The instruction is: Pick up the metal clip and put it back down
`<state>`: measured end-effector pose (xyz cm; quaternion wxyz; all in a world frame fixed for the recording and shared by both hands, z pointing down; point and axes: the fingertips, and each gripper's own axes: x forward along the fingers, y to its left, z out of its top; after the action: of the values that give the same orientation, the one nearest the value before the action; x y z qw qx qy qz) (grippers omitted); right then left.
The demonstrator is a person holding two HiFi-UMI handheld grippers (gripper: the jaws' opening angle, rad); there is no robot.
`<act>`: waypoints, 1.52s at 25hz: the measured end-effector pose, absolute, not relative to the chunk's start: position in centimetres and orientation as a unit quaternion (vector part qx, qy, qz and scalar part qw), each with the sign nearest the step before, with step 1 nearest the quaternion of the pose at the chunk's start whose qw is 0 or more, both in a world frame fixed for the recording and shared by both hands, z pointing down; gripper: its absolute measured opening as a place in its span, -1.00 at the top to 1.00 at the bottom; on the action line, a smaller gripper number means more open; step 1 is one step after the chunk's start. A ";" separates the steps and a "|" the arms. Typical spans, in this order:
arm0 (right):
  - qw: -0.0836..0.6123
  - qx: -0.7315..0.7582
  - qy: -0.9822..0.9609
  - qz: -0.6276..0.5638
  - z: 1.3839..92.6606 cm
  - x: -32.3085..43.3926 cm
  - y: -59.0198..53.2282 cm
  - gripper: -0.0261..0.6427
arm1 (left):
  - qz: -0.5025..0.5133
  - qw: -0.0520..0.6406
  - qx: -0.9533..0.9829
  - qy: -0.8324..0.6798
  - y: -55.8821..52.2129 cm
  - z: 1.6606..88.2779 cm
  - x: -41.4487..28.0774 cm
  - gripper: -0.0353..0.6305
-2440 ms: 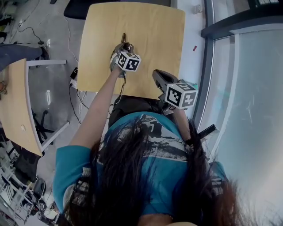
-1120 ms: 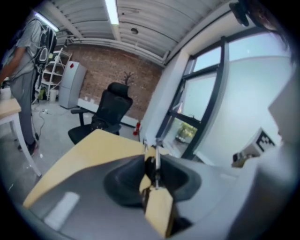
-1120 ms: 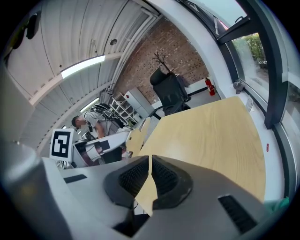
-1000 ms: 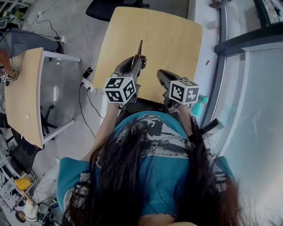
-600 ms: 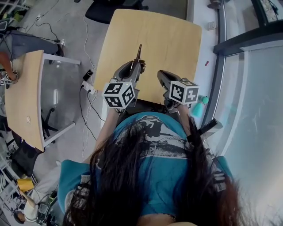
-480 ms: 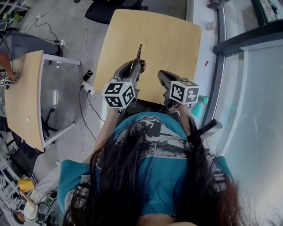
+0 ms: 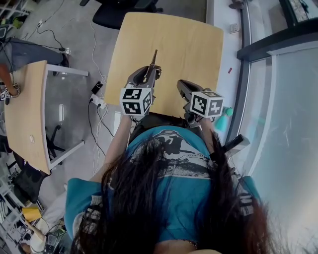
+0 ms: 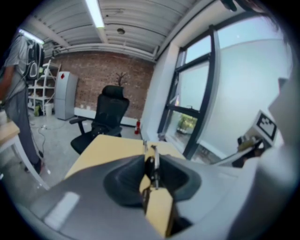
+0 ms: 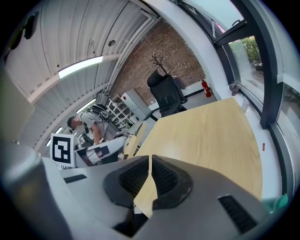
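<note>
My left gripper [image 7: 149, 70] is shut on the metal clip [image 7: 154, 55], a thin dark and brassy piece that sticks out forward past the fingertips. It hangs over the near left part of the light wooden table [image 7: 184, 44]. In the left gripper view the clip [image 8: 152, 168] stands edge-on, pinched between the two dark pads. My right gripper [image 7: 182, 87] hovers over the table's near edge, to the right of the left one. Its jaws [image 9: 150, 161] are shut with nothing between them, and the table [image 9: 211, 136] stretches out ahead.
A black office chair [image 7: 124, 7] stands at the table's far side. A second wooden table [image 7: 27, 114] is at the left, with cables on the floor [image 7: 94, 94] between. A dark window frame [image 7: 246, 74] runs along the right. A person [image 9: 89, 122] stands far off.
The left gripper has drawn back toward the table's near edge and risen with the clip still in its jaws. Its marker cube has turned slightly. The right gripper has hardly moved.
</note>
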<state>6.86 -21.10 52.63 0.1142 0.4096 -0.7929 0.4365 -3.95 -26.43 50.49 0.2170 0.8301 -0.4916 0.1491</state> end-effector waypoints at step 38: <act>0.106 0.474 -0.744 0.458 54.5 12.0 -18.8 0.83 | 0.398 0.053 0.841 -0.363 -32.2 66.3 3.5 0.09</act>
<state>12.00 -18.79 54.48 0.1062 0.4739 -0.7444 0.4583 3.52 -32.24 66.31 0.0528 0.8408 -0.3631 0.3980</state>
